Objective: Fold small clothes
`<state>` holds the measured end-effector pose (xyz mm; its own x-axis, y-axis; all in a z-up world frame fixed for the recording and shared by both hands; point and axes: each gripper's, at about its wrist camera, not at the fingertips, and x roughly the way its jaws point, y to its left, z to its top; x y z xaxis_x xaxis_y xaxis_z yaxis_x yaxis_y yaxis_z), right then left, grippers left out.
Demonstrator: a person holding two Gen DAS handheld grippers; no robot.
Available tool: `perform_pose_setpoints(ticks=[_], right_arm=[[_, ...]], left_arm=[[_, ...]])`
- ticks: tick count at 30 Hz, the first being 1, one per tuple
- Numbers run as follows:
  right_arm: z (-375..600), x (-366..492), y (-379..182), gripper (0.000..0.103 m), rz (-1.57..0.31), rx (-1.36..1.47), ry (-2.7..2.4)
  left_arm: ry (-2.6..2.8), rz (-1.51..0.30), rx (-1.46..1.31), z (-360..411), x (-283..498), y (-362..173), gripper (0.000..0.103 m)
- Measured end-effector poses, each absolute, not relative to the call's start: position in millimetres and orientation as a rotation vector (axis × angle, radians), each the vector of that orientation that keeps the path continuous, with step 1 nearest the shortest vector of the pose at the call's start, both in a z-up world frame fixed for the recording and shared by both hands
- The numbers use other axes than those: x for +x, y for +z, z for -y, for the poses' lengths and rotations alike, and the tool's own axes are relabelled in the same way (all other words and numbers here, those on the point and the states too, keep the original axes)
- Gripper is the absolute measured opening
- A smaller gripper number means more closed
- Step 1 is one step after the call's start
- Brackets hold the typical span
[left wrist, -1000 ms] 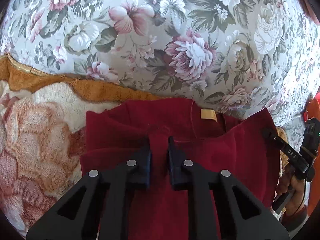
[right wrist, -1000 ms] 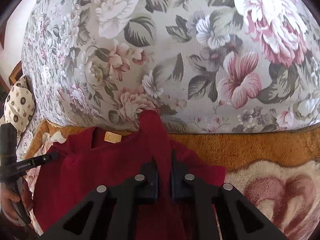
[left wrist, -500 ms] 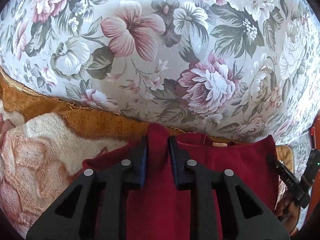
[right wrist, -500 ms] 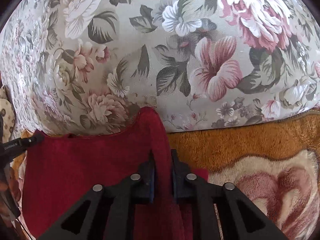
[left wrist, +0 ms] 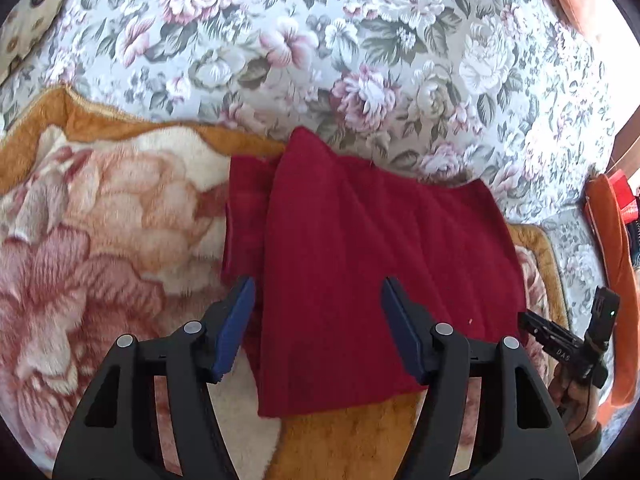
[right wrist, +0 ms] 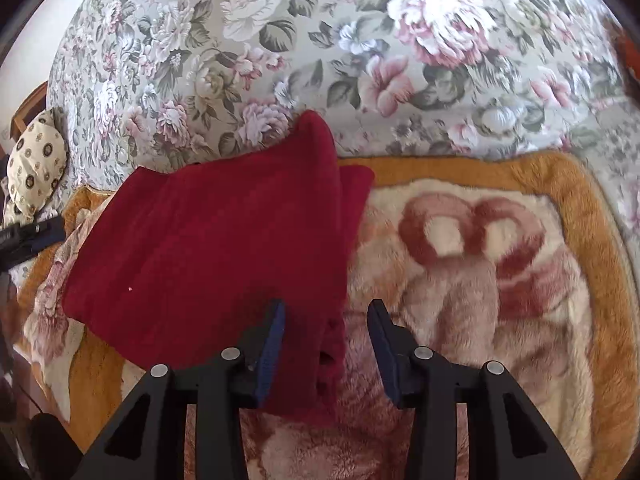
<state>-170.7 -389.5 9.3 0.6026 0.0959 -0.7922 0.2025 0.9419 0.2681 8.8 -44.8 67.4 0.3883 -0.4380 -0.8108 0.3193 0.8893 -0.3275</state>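
We found red garment [left wrist: 372, 264] folded over on blanket [left wrist: 100, 216], top edge touching floral cushion [left wrist: 360, 40]. Left gripper [left wrist: 318, 328] and right gripper [right wrist: 326, 344] jaws opening, gripping nothing. Further folds likely remained.

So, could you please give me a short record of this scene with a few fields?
garment: dark red cloth, folded over, lying flat
surface: plush orange-bordered blanket beside a floral cushion
left tool: jaws opening, pads clear of the cloth
right tool: jaws opening over the cloth's edge, not gripping
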Motion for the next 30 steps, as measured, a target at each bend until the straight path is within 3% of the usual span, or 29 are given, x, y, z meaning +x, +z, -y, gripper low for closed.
perform_pose_setpoints(ticks=[2, 4, 11, 19, 30], right_arm=[[382.4, -174.3, 7.3, 0.013, -0.910, 0.351, -0.004], [376.2, -178.2, 12.5, 0.008, -0.895, 0.282, -0.027], [377.0, -180.5, 8.3, 0.007, -0.925, 0.214, -0.096], [360.5, -188.1, 52.1, 0.010, -0.844, 0.252, -0.135], [366.6, -87.1, 47.9, 0.011, -0.849, 0.322, -0.120]], left_arm=[[-0.431, -1.141, -0.079, 48.5, -3.5, 41.2, 0.065], [-0.372, -1.179, -0.085, 48.6, -8.1, 21.8, 0.065], [-0.360, -1.151, -0.142, 36.2, -12.8, 20.3, 0.066], [-0.299, -1.053, -0.145, 30.1, -16.9, 59.1, 0.066], [-0.243, -1.069, -0.207, 38.5, 4.1, 39.2, 0.066]])
